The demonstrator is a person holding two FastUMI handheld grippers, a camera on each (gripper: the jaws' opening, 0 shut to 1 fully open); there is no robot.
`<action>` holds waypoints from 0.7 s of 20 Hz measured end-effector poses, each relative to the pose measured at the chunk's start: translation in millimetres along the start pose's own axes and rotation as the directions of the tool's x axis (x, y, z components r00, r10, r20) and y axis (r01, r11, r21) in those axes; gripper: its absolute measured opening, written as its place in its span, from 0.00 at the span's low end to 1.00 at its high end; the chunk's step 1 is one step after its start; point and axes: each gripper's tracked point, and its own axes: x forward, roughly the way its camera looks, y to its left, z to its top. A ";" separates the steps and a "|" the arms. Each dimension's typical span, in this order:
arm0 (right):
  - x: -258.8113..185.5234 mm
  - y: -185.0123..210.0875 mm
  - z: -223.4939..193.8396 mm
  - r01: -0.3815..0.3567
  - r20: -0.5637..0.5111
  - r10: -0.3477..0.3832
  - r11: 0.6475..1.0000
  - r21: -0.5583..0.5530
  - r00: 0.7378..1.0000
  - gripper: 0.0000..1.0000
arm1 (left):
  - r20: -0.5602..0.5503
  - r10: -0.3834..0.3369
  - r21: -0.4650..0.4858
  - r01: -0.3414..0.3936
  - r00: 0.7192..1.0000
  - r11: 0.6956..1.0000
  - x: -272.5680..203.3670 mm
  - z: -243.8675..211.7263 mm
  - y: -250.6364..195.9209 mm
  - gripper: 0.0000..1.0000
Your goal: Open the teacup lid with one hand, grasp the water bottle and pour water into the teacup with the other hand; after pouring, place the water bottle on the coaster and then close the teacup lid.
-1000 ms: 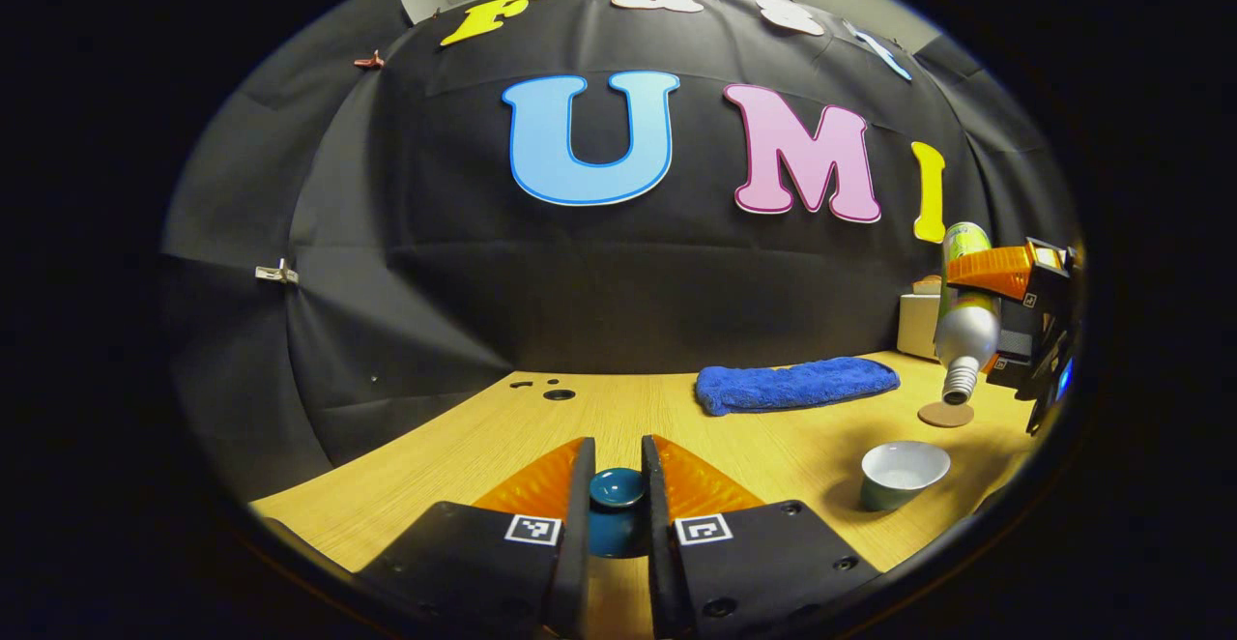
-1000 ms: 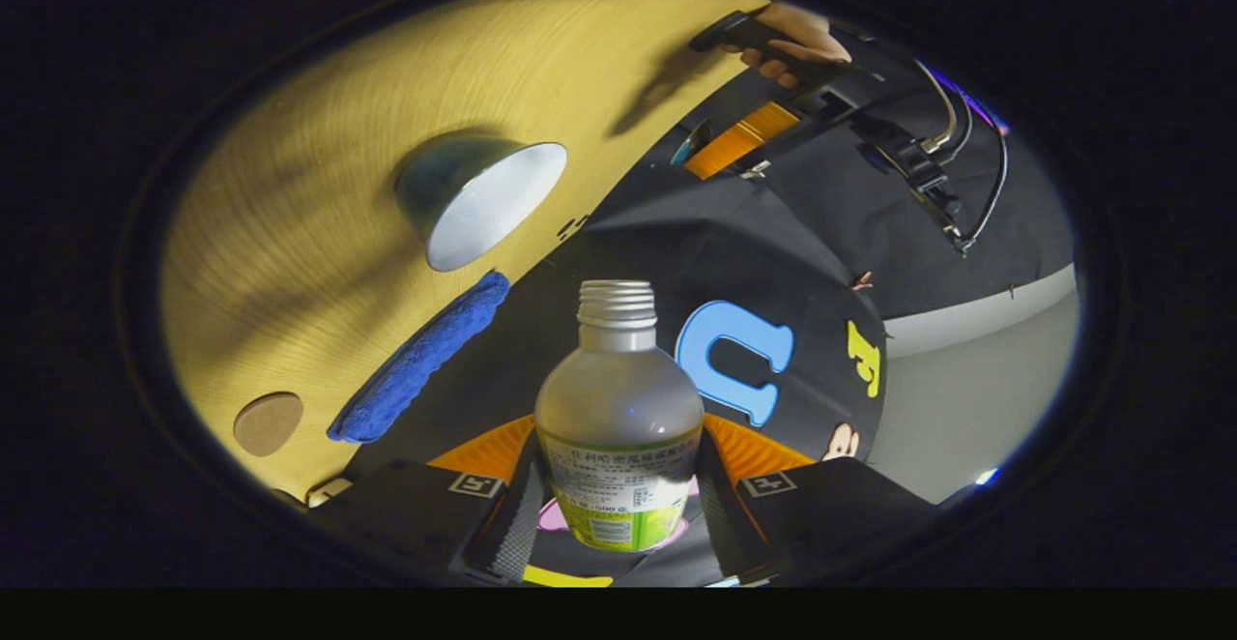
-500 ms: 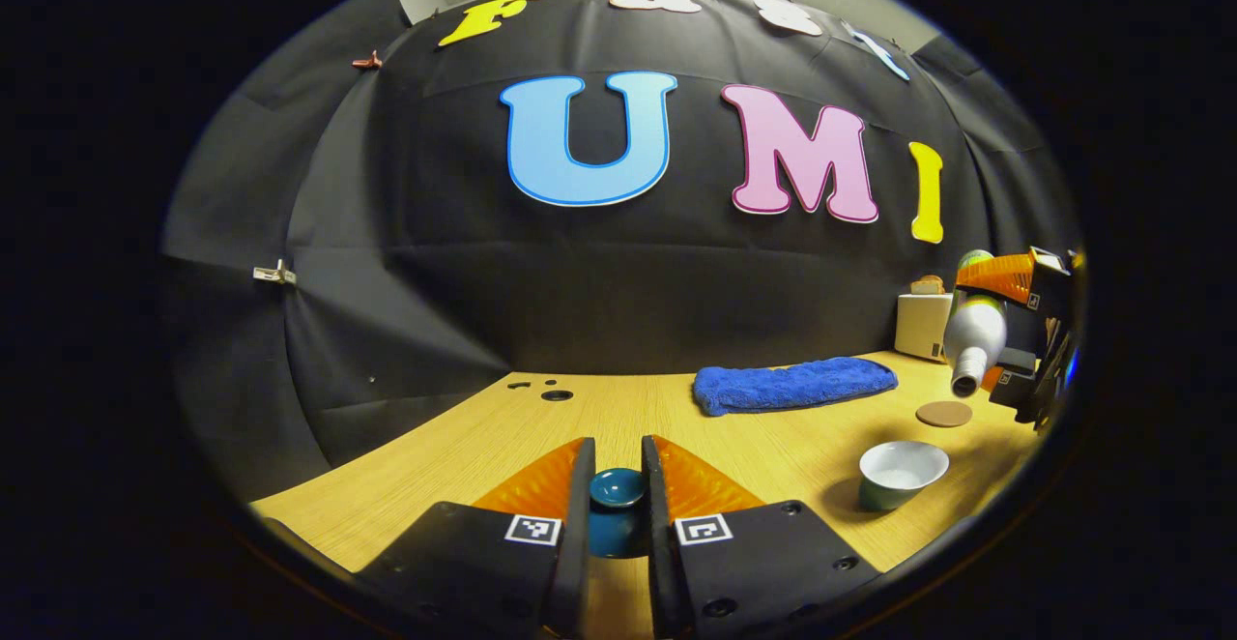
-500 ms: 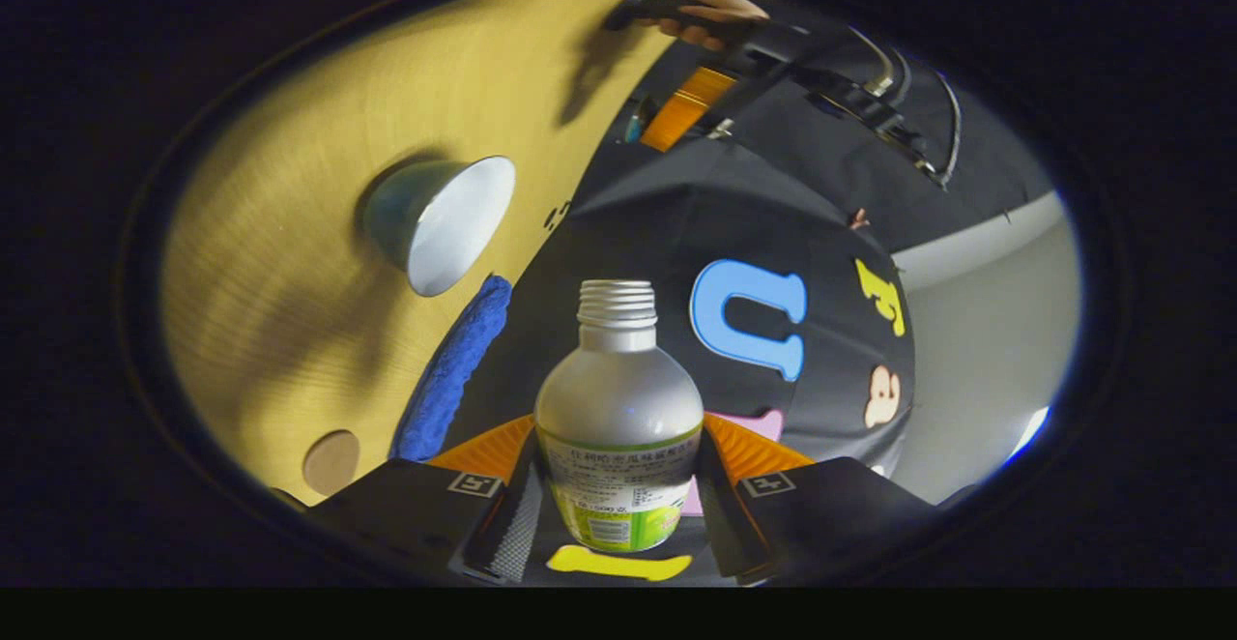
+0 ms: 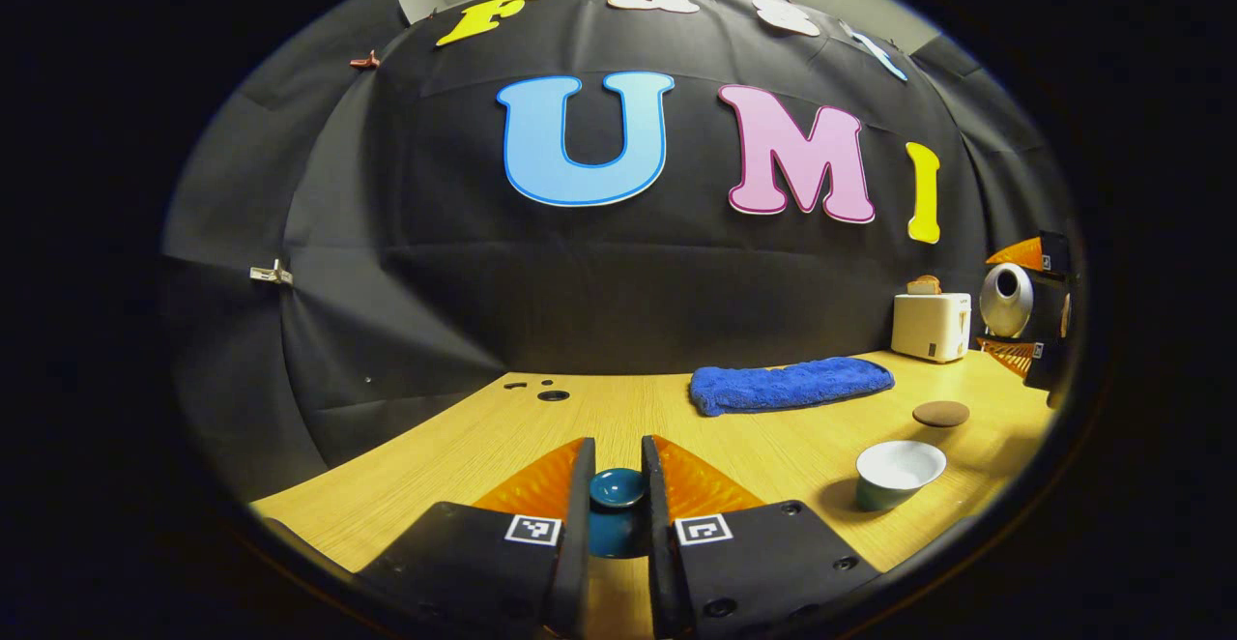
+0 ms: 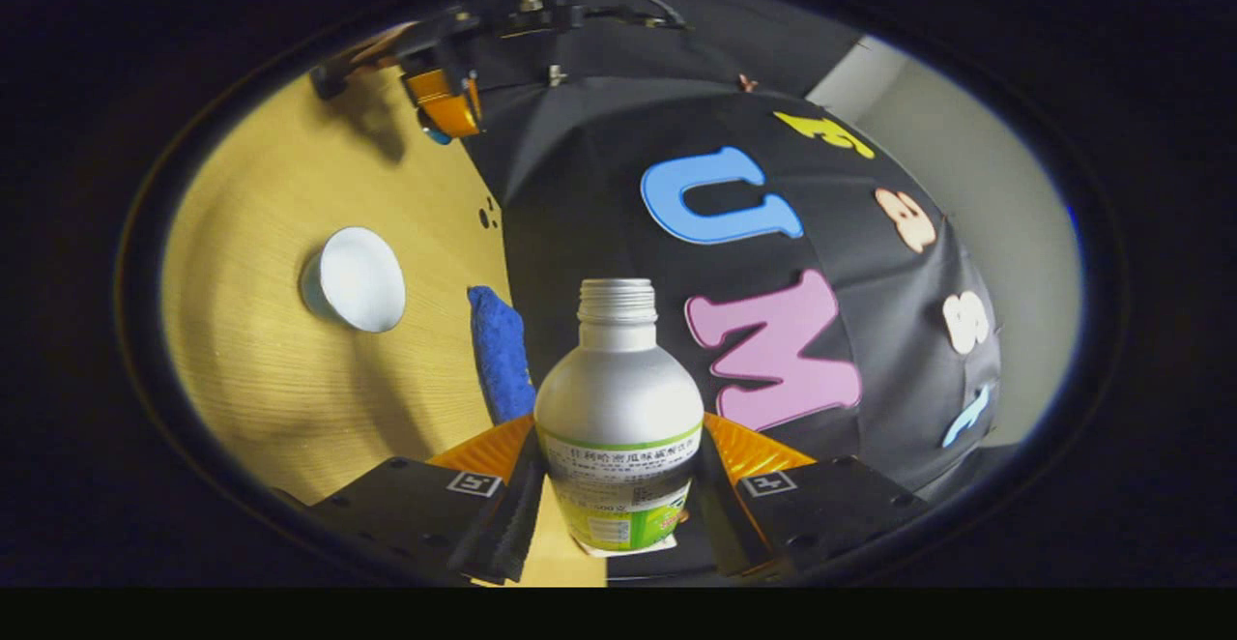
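Observation:
My left gripper is shut on the knob of the teal teacup lid, low over the table's near side. The open teacup, white inside, stands uncovered at the right; it also shows in the right gripper view. Behind it lies the round brown coaster. My right gripper is shut on the silver, uncapped water bottle. In the left gripper view that bottle hangs in the air at the far right, lying about level, above and beyond the coaster, mouth turned toward the camera.
A folded blue towel lies along the back of the wooden table, with a white toaster at the back right corner. Small holes mark the tabletop at the back left. In the right gripper view the left gripper sits far off.
The right gripper has swung the bottle up from mouth-down over the cup area to about level and carried it right and back. The left gripper and lid have stayed put.

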 end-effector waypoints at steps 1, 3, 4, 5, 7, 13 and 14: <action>-4.7 1.2 -7.2 -0.016 -0.026 0.018 0.998 0.053 1.000 0.74 | 0.000 0.000 0.000 0.000 1.000 1.000 0.0 -0.4 0.0 0.29; -11.9 0.2 -20.4 -0.032 -0.068 0.044 0.984 0.173 0.997 0.75 | 0.000 0.000 0.000 0.000 1.000 1.000 0.1 -0.2 0.2 0.29; -15.3 -2.5 -24.7 -0.024 -0.078 0.044 0.971 0.236 0.996 0.72 | 0.001 0.002 0.001 -0.002 1.000 1.000 0.0 0.3 0.7 0.29; -18.8 -7.4 -28.7 -0.007 -0.088 0.035 0.955 0.297 0.995 0.72 | 0.001 0.007 0.001 -0.007 1.000 1.000 -0.5 1.0 1.8 0.29; -21.1 -21.2 -37.1 0.041 -0.112 0.007 0.908 0.417 0.994 0.75 | 0.001 0.012 0.002 -0.012 1.000 1.000 -0.1 0.1 2.7 0.29; -11.1 -42.8 -47.4 0.074 -0.104 0.015 0.608 0.790 0.994 0.74 | 0.001 0.034 0.002 -0.034 0.999 0.999 -1.3 -0.4 6.5 0.28; -10.1 -44.3 -50.4 0.081 -0.101 0.007 0.550 0.831 0.995 0.75 | 0.000 0.035 0.001 -0.035 0.999 0.999 -1.6 0.1 6.1 0.29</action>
